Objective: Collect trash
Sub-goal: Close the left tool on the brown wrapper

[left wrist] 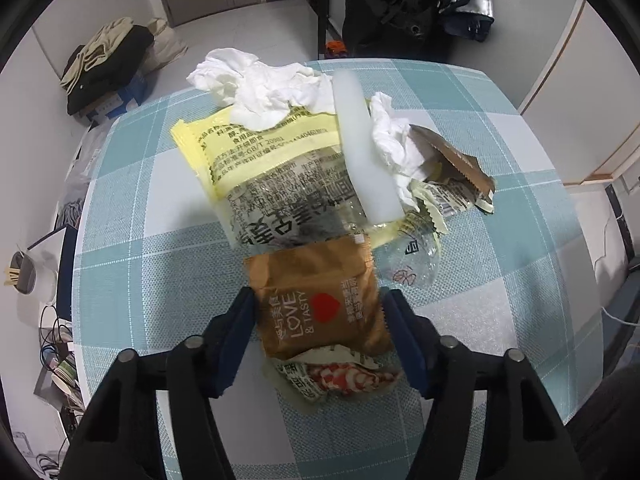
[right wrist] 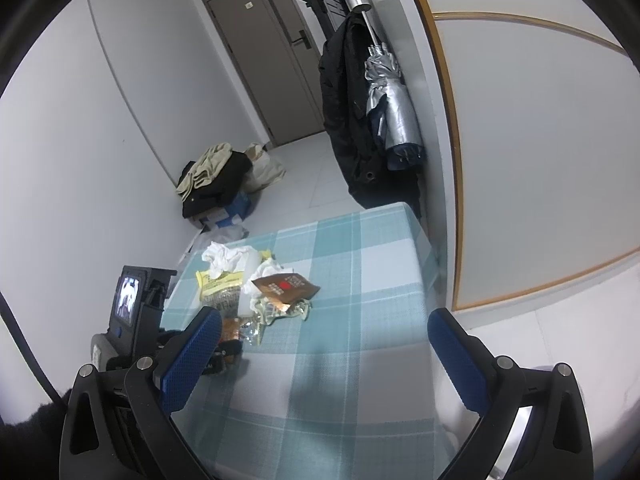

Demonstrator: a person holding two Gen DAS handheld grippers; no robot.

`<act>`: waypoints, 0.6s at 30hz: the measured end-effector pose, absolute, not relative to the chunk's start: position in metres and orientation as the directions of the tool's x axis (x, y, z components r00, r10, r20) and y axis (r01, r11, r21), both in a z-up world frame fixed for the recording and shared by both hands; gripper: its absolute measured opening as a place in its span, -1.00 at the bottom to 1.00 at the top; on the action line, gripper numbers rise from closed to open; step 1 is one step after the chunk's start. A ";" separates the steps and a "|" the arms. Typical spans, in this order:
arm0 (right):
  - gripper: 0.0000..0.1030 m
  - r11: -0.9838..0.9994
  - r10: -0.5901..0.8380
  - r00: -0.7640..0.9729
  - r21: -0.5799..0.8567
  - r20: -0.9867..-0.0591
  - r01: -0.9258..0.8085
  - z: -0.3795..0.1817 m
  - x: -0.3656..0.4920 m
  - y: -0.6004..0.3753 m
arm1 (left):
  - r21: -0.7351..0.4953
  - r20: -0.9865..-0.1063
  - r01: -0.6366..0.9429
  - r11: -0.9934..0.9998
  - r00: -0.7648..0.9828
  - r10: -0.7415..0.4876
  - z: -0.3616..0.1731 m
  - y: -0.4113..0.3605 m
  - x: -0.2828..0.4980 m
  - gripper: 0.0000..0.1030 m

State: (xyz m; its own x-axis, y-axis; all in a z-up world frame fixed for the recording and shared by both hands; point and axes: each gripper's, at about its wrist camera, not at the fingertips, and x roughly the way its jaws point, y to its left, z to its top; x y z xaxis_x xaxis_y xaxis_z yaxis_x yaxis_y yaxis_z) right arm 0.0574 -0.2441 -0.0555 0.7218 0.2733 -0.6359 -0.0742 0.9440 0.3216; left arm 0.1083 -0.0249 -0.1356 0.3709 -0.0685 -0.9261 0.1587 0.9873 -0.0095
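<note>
A brown snack wrapper [left wrist: 320,272] printed "LOVE & TASTY" lies between the blue pads of my left gripper [left wrist: 319,294], which press on its two side edges just above the checked tablecloth [left wrist: 500,280]. A crumpled red-and-white wrapper [left wrist: 340,376] sits under it. Beyond lie a yellow and clear bag [left wrist: 256,148], white tissues [left wrist: 260,88], a white plastic strip [left wrist: 360,140] and a second brown wrapper [left wrist: 452,156]. My right gripper [right wrist: 325,314] hangs open over the near part of the tablecloth [right wrist: 380,248], with nothing between its fingers; the trash pile [right wrist: 256,280] is ahead to its left.
The table's left edge drops to a floor with a cup [left wrist: 28,276] and cables. A pile of clothes [right wrist: 216,180] lies on the floor beyond the table. Dark coats and a silver umbrella [right wrist: 392,112] hang at the far right corner, against a wall.
</note>
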 end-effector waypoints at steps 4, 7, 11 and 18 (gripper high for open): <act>1.00 0.945 0.271 0.723 0.319 -0.636 -0.074 -0.055 0.057 -0.243 | -0.058 -0.924 0.141 0.988 0.368 -0.107 -0.136 -0.014 0.113 -0.12; 1.00 0.946 0.271 0.721 0.317 -0.638 -0.075 -0.056 0.056 -0.243 | -0.087 -0.922 0.130 0.988 0.364 -0.129 -0.136 -0.009 0.115 -0.19; 1.00 0.944 0.272 0.720 0.323 -0.638 -0.071 -0.056 0.057 -0.242 | -0.141 -0.920 0.109 0.984 0.352 -0.170 -0.136 -0.004 0.116 -0.21; 1.00 0.947 0.263 0.718 0.313 -0.644 -0.066 -0.056 0.055 -0.236 | -0.208 -0.911 0.084 0.975 0.346 -0.224 -0.132 0.007 0.116 -0.47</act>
